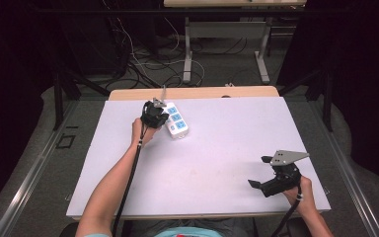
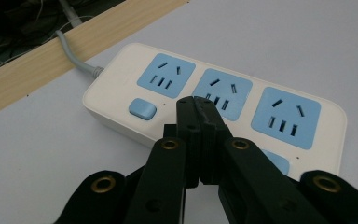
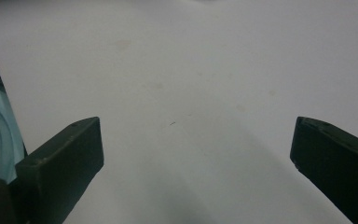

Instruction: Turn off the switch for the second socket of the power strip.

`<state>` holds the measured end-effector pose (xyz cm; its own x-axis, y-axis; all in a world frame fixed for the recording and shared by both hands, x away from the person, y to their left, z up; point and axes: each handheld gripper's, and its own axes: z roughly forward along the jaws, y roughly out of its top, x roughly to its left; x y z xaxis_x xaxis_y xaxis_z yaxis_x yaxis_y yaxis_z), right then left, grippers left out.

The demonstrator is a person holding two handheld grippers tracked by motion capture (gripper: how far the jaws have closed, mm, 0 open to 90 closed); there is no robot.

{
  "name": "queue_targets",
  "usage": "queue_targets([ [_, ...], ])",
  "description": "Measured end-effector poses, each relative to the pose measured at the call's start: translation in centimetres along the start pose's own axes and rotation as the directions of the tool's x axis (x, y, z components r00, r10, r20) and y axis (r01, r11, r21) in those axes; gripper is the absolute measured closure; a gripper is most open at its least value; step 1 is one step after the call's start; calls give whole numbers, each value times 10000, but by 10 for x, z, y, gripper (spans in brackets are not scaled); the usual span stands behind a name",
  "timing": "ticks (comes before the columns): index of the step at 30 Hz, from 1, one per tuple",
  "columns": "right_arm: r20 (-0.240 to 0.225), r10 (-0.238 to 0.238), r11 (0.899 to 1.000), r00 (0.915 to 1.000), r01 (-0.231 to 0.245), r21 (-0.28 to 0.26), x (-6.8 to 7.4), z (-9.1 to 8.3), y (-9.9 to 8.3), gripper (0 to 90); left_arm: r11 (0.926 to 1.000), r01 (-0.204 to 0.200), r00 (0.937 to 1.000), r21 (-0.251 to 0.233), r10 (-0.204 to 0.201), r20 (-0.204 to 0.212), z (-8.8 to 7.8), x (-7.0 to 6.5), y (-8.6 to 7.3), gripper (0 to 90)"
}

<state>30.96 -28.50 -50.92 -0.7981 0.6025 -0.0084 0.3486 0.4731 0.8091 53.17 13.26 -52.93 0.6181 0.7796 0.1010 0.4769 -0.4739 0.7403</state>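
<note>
Right up close in the left gripper view we see the left gripper (image 2: 196, 103) with its two black jaws pressed flat together, nothing between them. Their tips sit over the middle blue socket (image 2: 223, 93) of the power strip (image 2: 121, 100), at that socket's near edge; whether they touch the plastic we cannot tell. Just to the side sits a blue switch button (image 2: 142, 109), and a second blue button (image 2: 276, 161) peeks out beside the jaws. We count three blue sockets in a row on the cream body, with a grey cord (image 2: 72, 53) running off its end over the desk's wooden edge (image 2: 37, 70).

From the high view, we find the power strip (image 1: 175, 120) toward the far left part of the white desk (image 1: 217, 148), lying at a slant, with the left gripper (image 1: 154, 114) right beside it.

Over on the near right, well apart from the strip, the right gripper (image 1: 257, 172) hangs over bare desk, jaws spread wide and holding nothing. Its own view shows the white surface (image 3: 186, 84) between them.
</note>
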Motion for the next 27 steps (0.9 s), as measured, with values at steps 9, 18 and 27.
queue_targets([
  [9,56,16,10000,10000,-16,-7,0,0,0,22,9997,-166,9999,170,166,22,6,-2,1,897],
  [18,18,115,9999,9999,-115,-56,1,1,-1,22,9998,-54,10000,191,54,-4,11,-2,0,897],
  [27,18,149,9999,9999,-148,-28,1,1,-1,22,9998,-70,10000,198,69,48,12,-1,1,897],
])
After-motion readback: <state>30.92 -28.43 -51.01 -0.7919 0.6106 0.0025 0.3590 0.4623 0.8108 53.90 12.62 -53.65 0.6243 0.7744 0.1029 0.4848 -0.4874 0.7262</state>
